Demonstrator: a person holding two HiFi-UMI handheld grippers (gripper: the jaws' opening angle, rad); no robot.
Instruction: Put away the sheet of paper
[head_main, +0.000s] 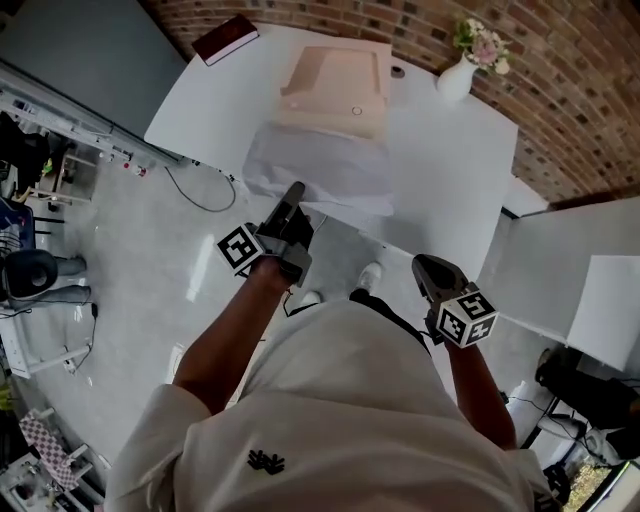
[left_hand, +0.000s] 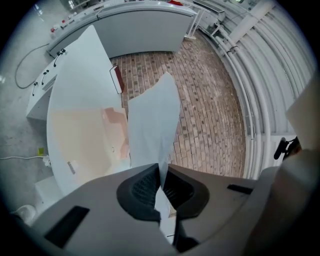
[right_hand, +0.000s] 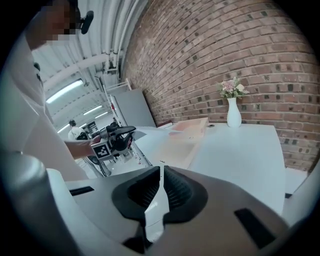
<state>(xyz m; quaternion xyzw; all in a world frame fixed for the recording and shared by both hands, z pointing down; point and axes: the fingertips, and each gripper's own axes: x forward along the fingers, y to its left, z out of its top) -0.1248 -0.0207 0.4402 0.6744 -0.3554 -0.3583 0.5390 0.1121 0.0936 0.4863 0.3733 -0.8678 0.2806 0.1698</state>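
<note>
The white sheet of paper (head_main: 320, 170) hangs over the near part of the white table (head_main: 450, 170), just in front of a beige folder (head_main: 335, 90). My left gripper (head_main: 296, 188) is shut on the sheet's near edge. In the left gripper view the sheet (left_hand: 152, 120) rises from between the closed jaws of the left gripper (left_hand: 162, 167), beside the folder (left_hand: 82, 145). My right gripper (head_main: 420, 262) is held back near the person's body, off the table. In its own view the right gripper (right_hand: 161, 167) has its jaws together with nothing in them.
A dark red book (head_main: 225, 38) lies at the table's far left corner. A white vase with flowers (head_main: 458, 75) stands at the far right, against the brick wall. Cables and equipment lie on the floor to the left.
</note>
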